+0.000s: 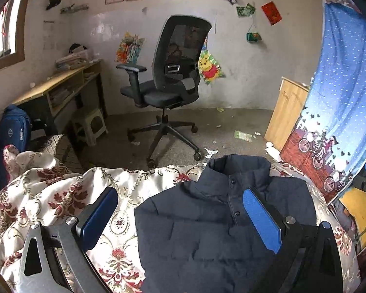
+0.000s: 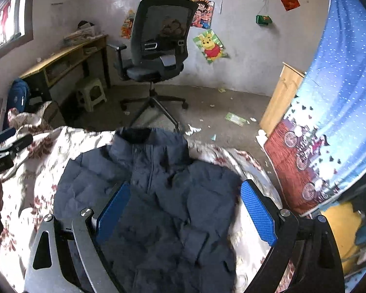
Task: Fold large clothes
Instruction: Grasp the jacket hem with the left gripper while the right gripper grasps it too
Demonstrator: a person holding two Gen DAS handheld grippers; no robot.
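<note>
Left wrist view: both grippers [image 1: 180, 216] [image 2: 184, 210] hover over the navy jacket [image 1: 207, 232], jaws wide, holding nothing.

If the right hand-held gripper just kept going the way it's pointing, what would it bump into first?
Most likely the jacket: the open right hand-held gripper points down over it, with nothing between. Depth is hard to judge, though.

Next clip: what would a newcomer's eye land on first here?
The dark navy padded jacket spread front-up on the floral bedspread, collar toward the room. Both grippers, left and right, hang open above it. Behind stands a black office chair on the littered floor.
</note>
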